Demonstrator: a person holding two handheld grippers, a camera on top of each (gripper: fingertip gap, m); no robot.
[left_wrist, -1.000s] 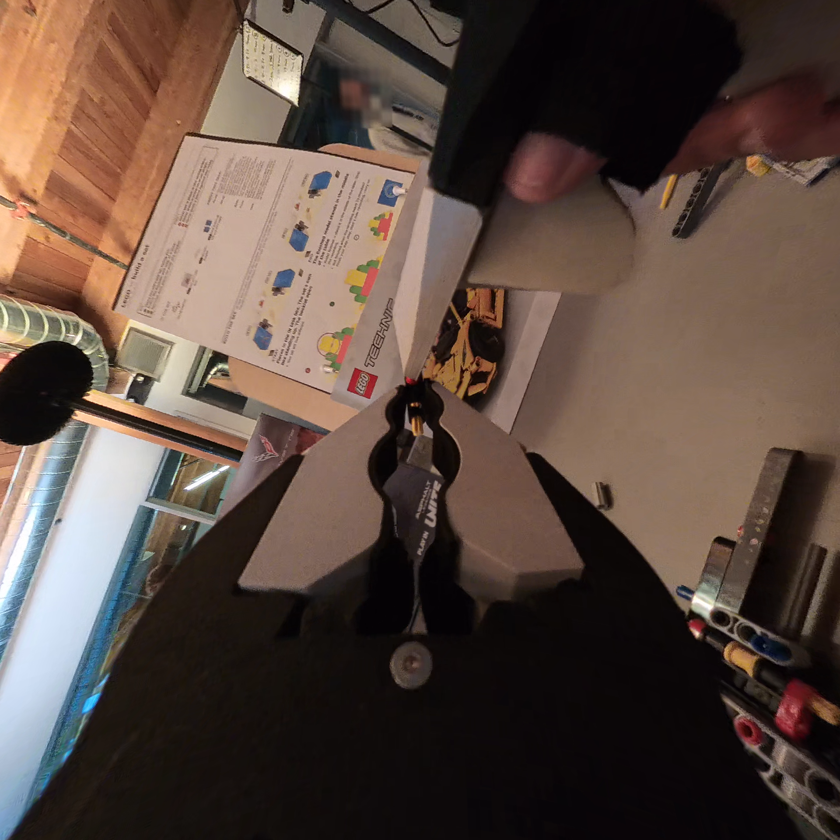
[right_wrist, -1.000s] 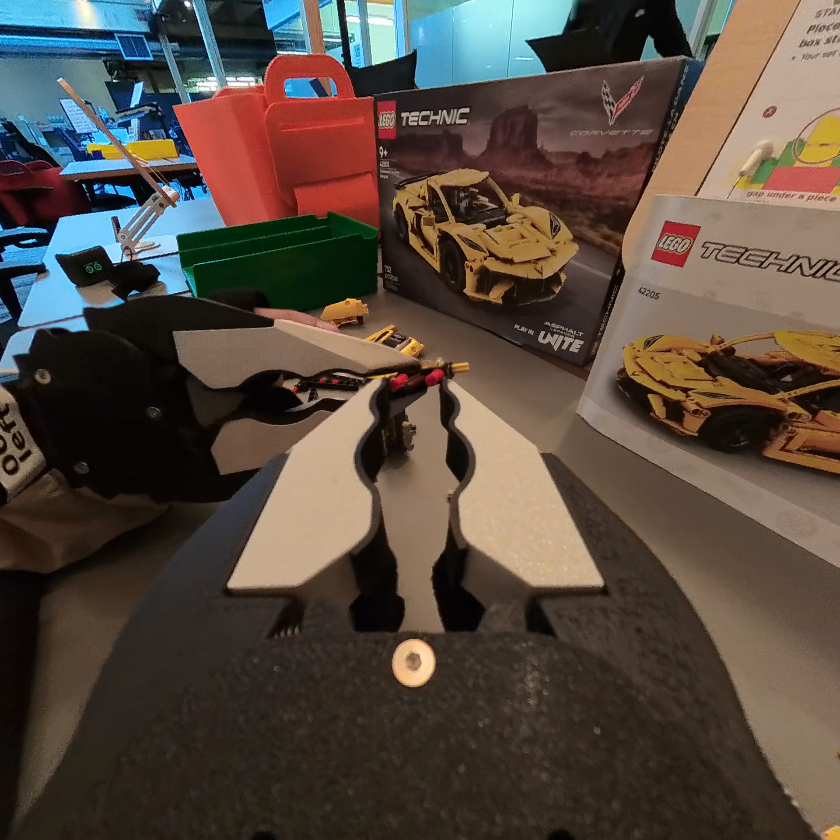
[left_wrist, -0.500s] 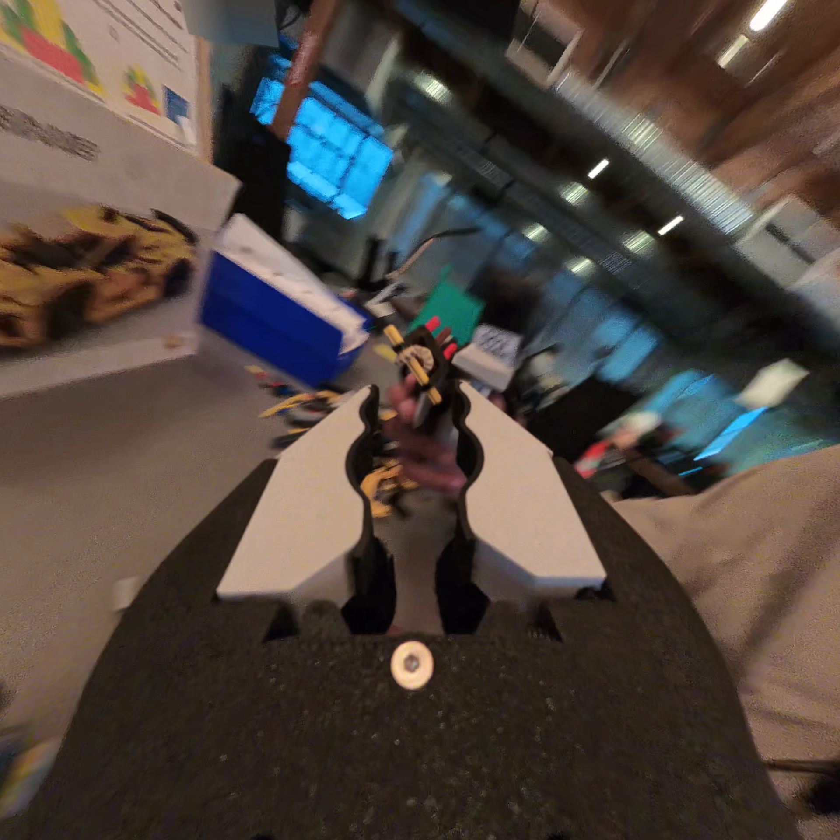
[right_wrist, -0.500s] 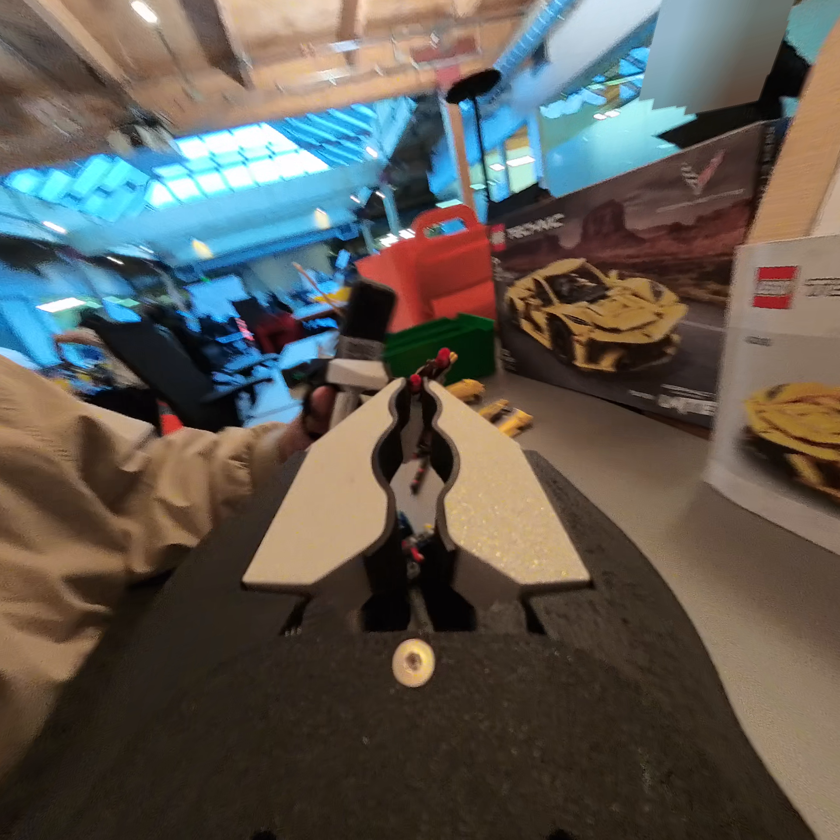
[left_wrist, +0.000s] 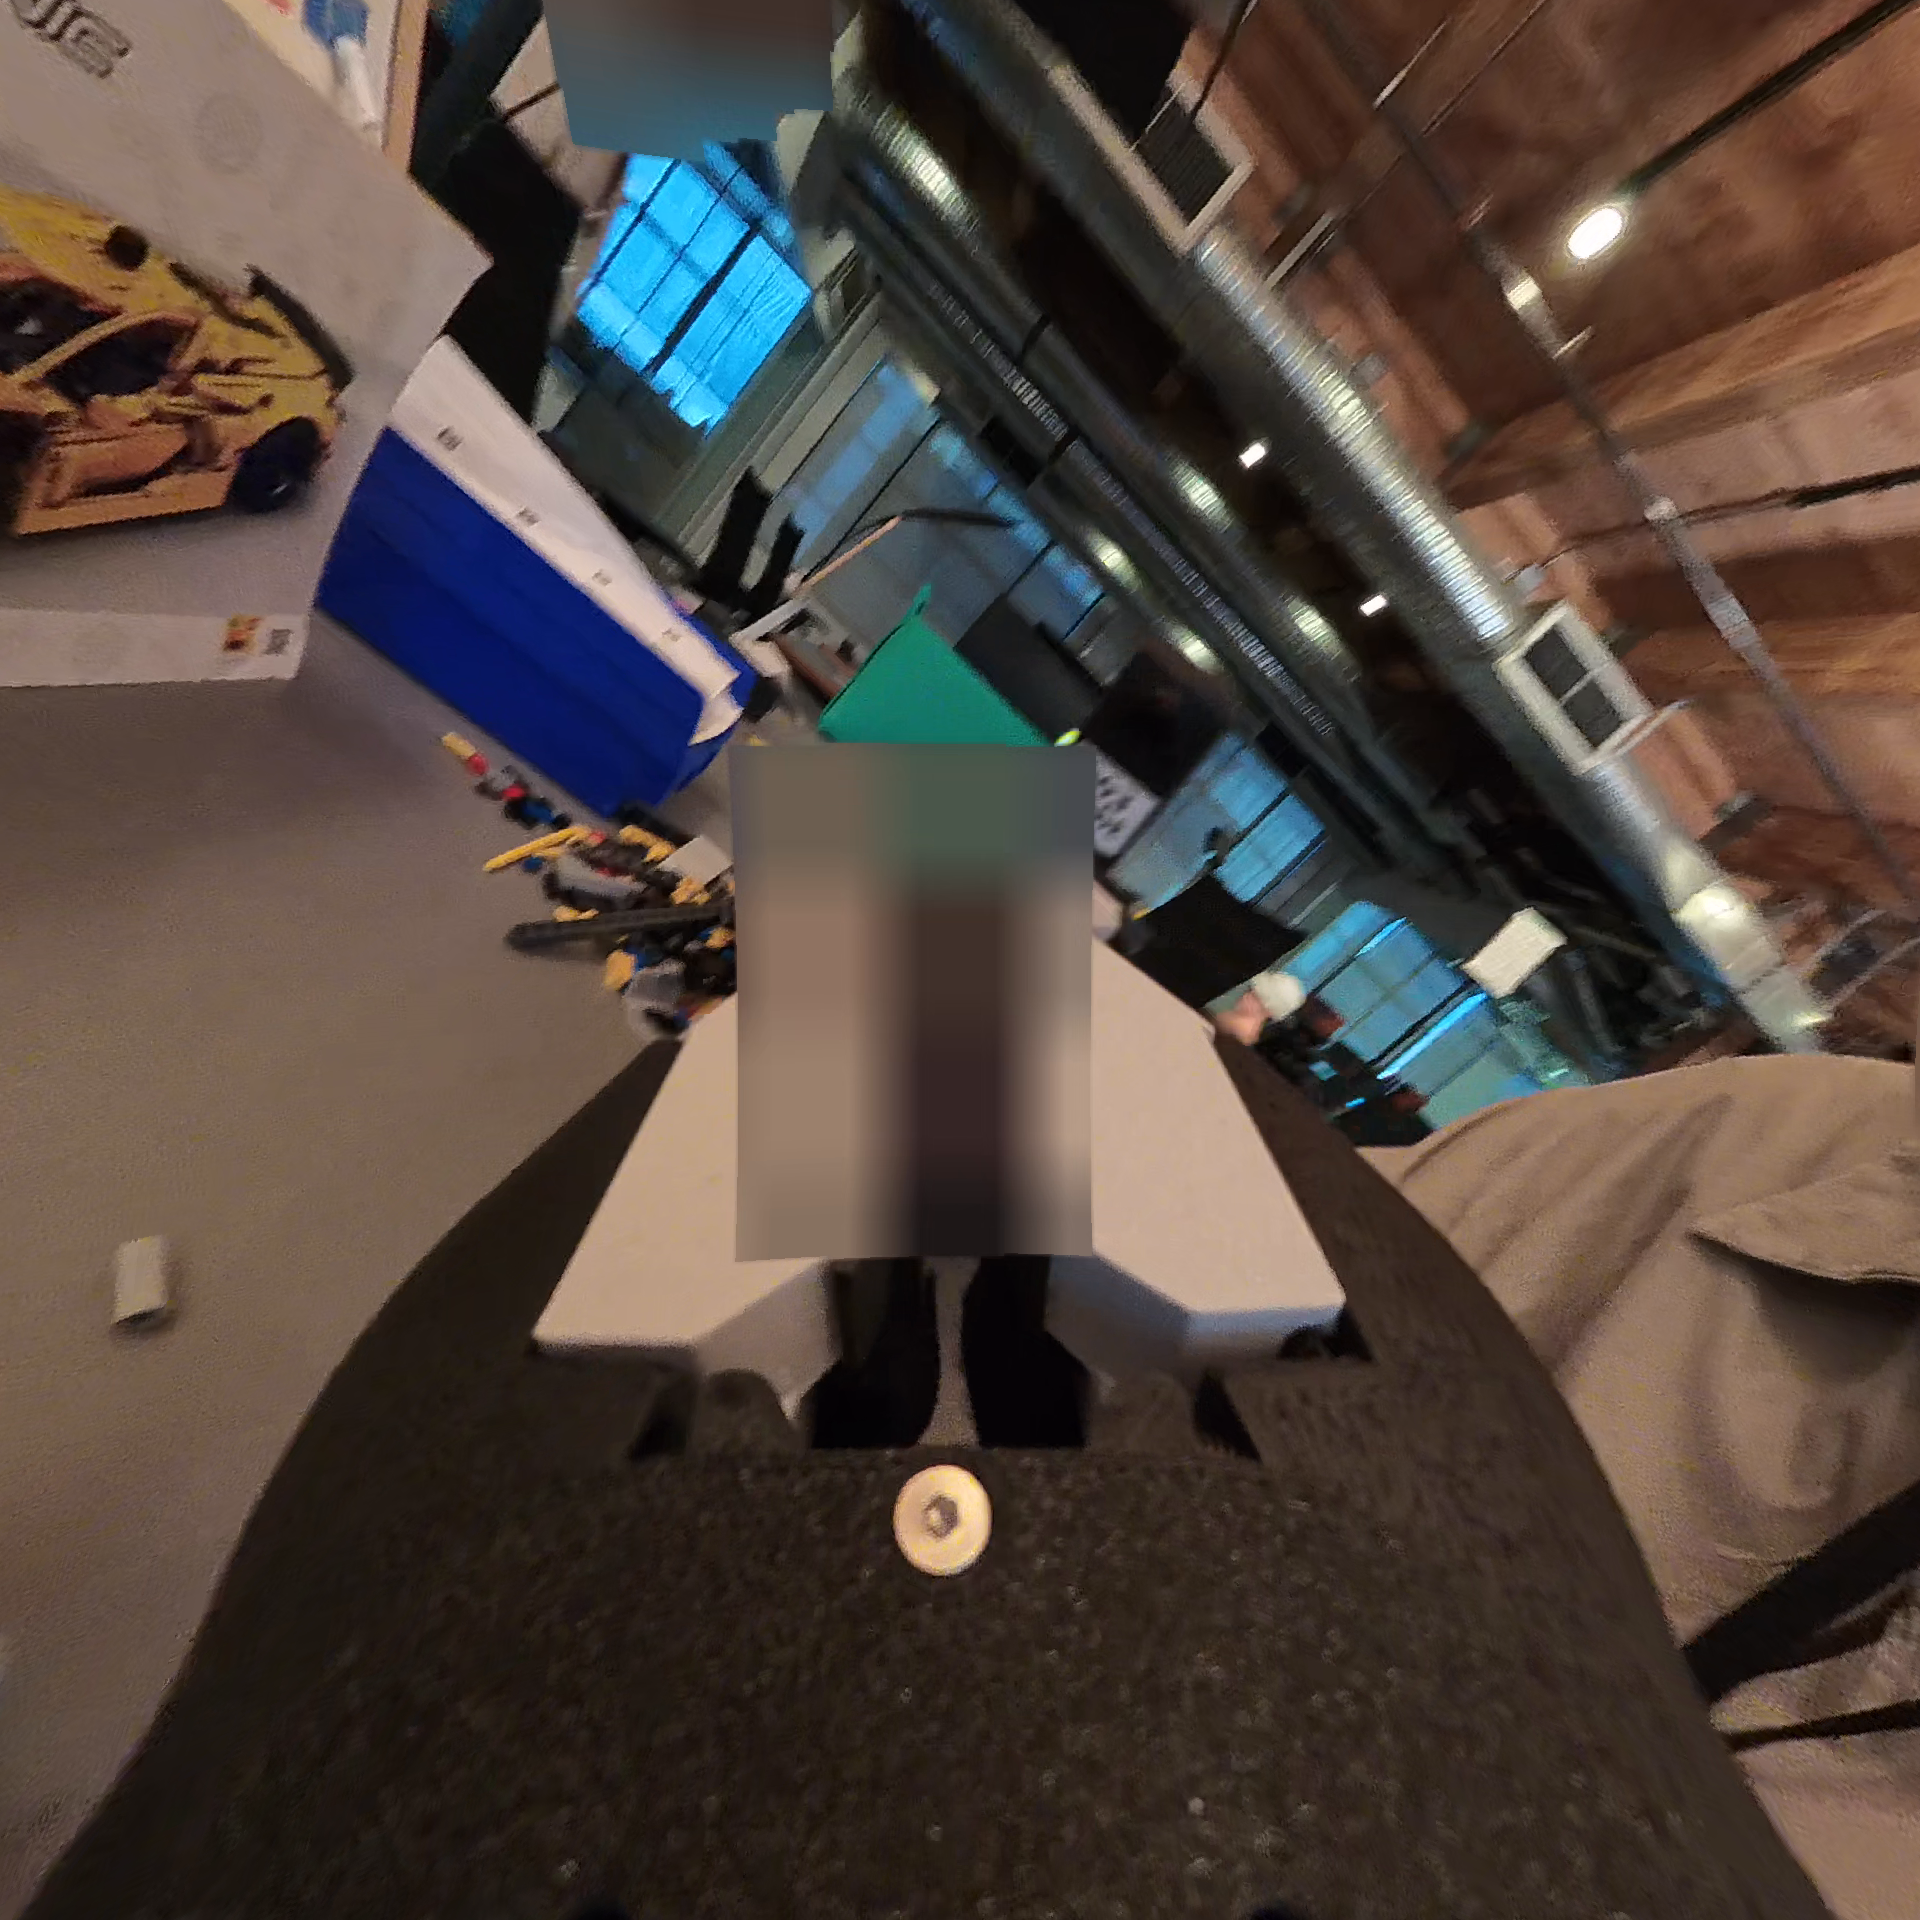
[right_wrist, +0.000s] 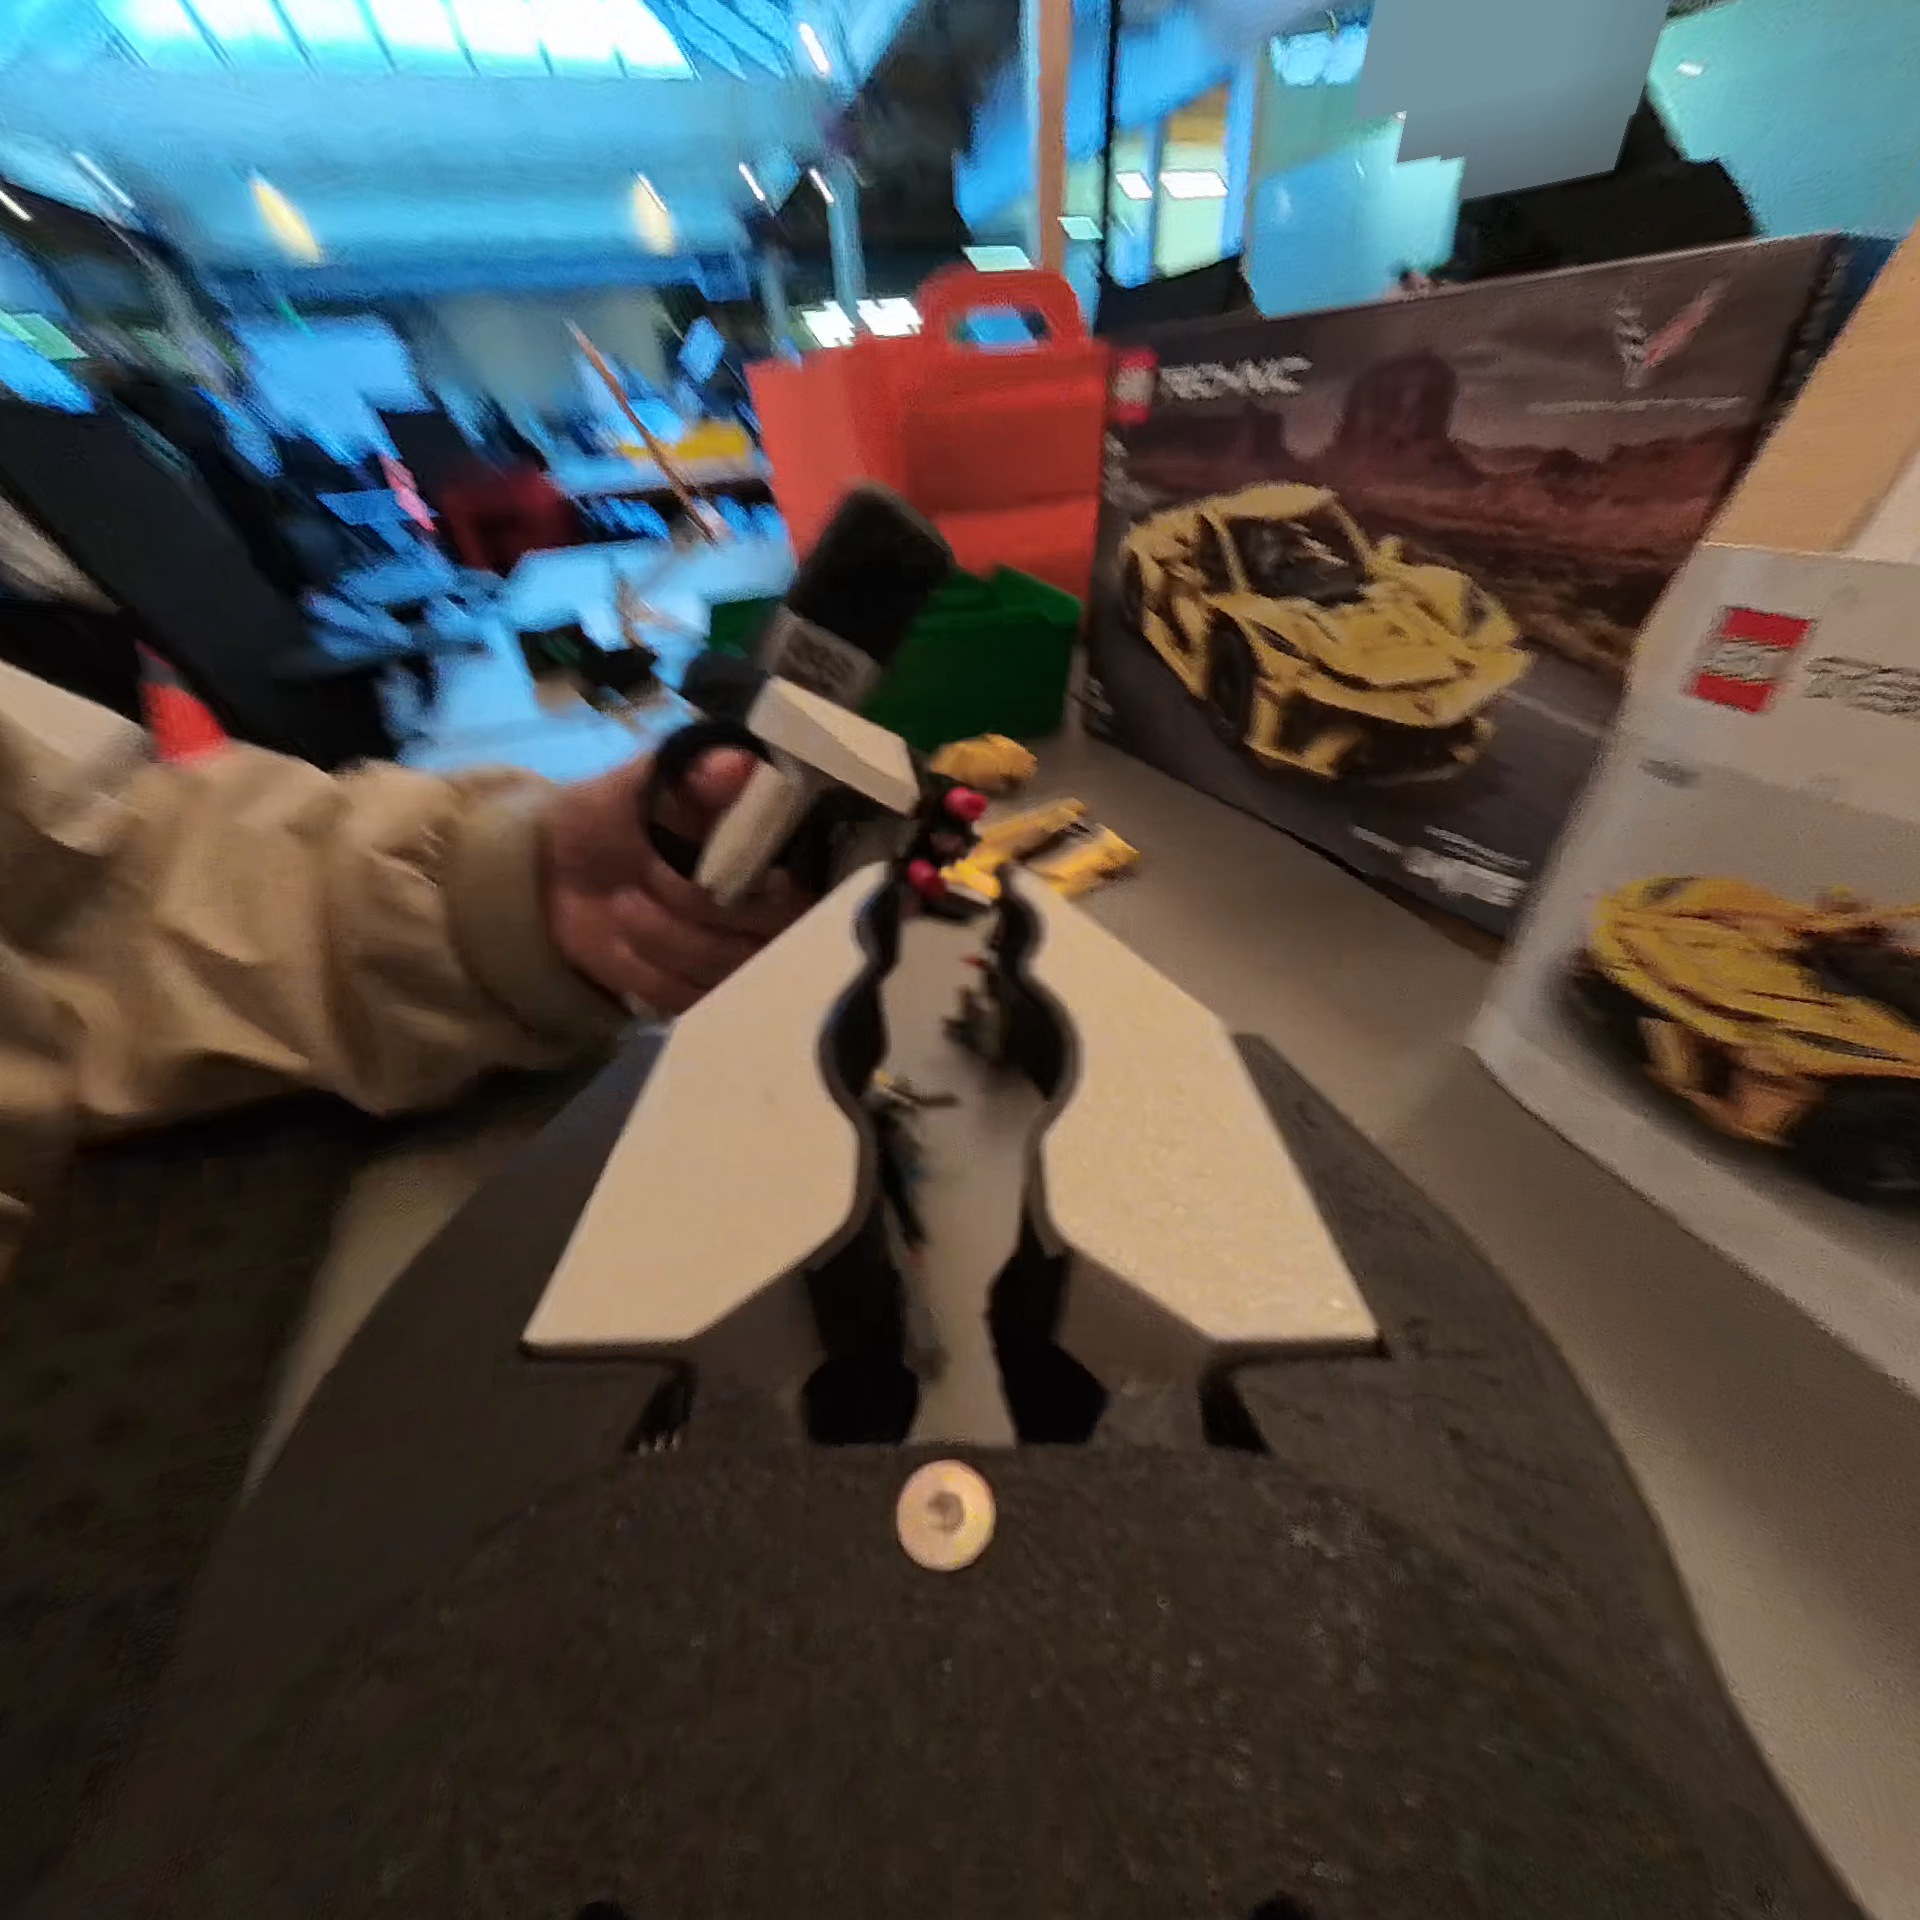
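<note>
My right gripper (right_wrist: 943, 894) is shut on a small black assembly with red pins (right_wrist: 951, 831), held above the grey table (right_wrist: 1299, 935). My left gripper (right_wrist: 914, 805) comes in from the upper left in the right wrist view, held by a hand (right_wrist: 623, 894) in a beige sleeve. Its grey fingers close on the upper end of the same assembly. In the left wrist view only the outer parts of its fingers (left_wrist: 665, 1195) show. A mosaic patch hides the tips and whatever is between them.
A dark box with a yellow car picture (right_wrist: 1403, 582) and a white booklet (right_wrist: 1714, 935) stand at the right. A red bag (right_wrist: 935, 447) and a green bin (right_wrist: 987, 644) lie behind. Yellow parts (right_wrist: 1039, 831), a blue box (left_wrist: 499, 613), a parts pile (left_wrist: 623, 894) and a grey piece (left_wrist: 140, 1278) are on the table. The grey piece (left_wrist: 140, 1278) is about 15 cm from both grippers' fingertips.
Both grippers have risen from the table with the assembly between them. The left view has swung from the booklet towards the room. The left gripper now stands more upright at the right gripper's tips.
</note>
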